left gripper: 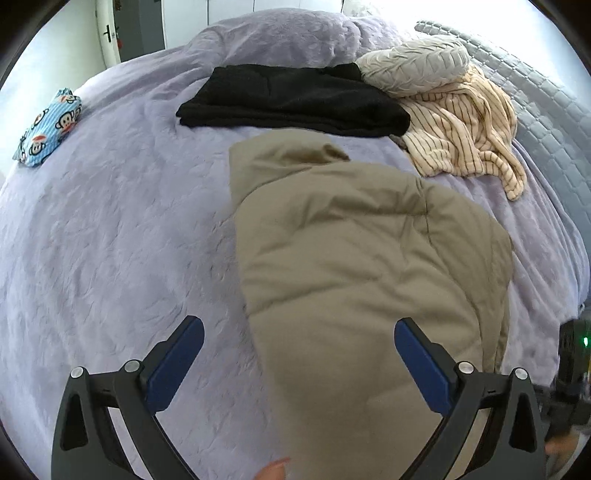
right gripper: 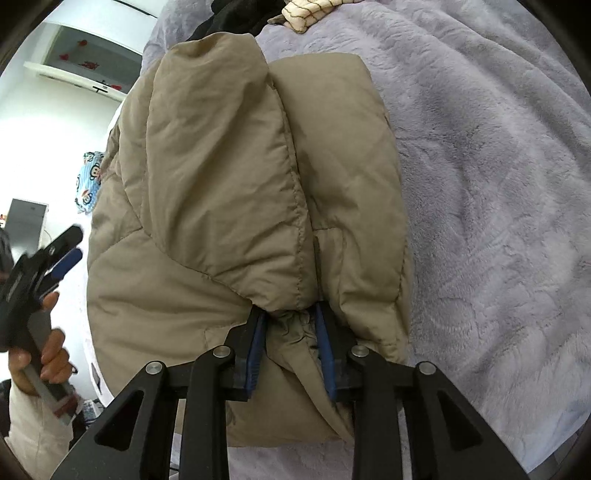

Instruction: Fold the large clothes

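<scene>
A khaki padded jacket (left gripper: pixel 362 266) lies partly folded on the lilac bed cover (left gripper: pixel 110 229). My left gripper (left gripper: pixel 299 332) is open and empty, held above the jacket's near left edge. In the right wrist view my right gripper (right gripper: pixel 291 321) is shut on a bunched fold of the jacket (right gripper: pixel 229 177) at its near edge, the cloth pinched between the blue pads (right gripper: pixel 255 350). The left gripper (right gripper: pixel 62 251) shows at the left of that view, held in a hand, off the jacket.
A folded black garment (left gripper: pixel 295 98) lies beyond the jacket. A striped cream garment (left gripper: pixel 461 136) and a grey pillow (left gripper: pixel 417 64) lie at the back right. A blue monkey-print bundle (left gripper: pixel 48 125) sits at the far left. A door (left gripper: pixel 107 33) stands behind.
</scene>
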`<action>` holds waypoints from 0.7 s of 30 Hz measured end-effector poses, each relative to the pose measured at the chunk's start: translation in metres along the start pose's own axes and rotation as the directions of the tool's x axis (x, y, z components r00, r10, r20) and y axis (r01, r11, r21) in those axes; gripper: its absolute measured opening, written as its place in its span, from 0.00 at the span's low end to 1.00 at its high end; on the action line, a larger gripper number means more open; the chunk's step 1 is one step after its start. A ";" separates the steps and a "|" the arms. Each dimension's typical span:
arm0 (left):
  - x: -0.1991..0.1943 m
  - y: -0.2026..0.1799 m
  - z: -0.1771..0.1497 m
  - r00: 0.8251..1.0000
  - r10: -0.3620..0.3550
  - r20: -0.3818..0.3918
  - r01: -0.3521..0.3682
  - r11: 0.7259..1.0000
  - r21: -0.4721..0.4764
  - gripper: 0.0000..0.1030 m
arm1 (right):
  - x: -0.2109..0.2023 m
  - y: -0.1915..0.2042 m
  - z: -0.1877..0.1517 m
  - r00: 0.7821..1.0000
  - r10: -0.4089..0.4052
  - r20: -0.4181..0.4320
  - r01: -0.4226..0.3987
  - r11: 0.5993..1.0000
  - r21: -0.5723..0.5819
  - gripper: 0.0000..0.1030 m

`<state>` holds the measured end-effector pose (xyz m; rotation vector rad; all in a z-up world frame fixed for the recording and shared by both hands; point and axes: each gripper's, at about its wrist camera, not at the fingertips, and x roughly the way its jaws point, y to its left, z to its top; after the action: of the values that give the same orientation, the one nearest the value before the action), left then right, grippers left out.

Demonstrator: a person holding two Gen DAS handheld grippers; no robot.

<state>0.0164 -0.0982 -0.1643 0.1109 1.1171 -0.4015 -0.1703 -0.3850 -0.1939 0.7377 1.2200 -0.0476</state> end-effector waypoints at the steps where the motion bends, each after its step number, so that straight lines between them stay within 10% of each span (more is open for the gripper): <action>1: 0.000 0.003 -0.002 1.000 -0.003 -0.009 0.003 1.000 0.001 1.00 | 0.000 0.003 0.000 1.000 -0.011 -0.001 0.011 1.000 0.012 0.30; 21: 0.009 0.038 -0.026 0.995 -0.040 -0.091 0.038 0.999 -0.017 1.00 | -0.066 0.069 0.021 0.977 -0.155 0.148 0.152 0.988 0.031 0.77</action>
<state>0.0117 -0.0584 -0.1877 0.0952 1.2140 -0.4264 -0.1491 -0.3654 -0.1003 0.6435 1.1320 -0.2389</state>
